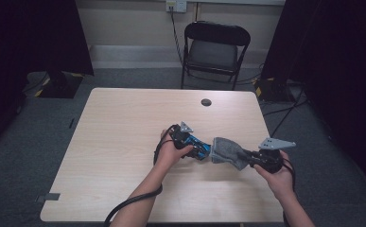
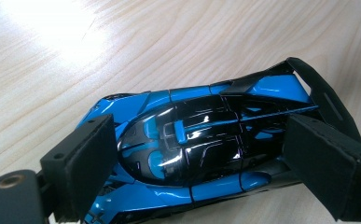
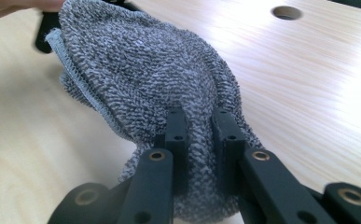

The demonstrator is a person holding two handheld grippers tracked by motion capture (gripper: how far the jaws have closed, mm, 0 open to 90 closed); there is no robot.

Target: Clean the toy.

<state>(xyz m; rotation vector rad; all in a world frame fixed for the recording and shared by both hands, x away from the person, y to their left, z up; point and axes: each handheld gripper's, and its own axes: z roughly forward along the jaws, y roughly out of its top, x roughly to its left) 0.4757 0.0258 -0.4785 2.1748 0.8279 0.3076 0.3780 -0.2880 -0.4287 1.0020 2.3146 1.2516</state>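
A blue and black toy car sits on the wooden table, in the middle part, nearer the person than the round hole in the table top. The left gripper has one black pad on each side of the car and squeezes it.

Just to the right of the car is a grey cloth. The right gripper pinches a bunch of the cloth tight between its two jaws, which are pressed close together. The loose end of the cloth reaches over to the car's end. A black chair stands past the far side of the table.
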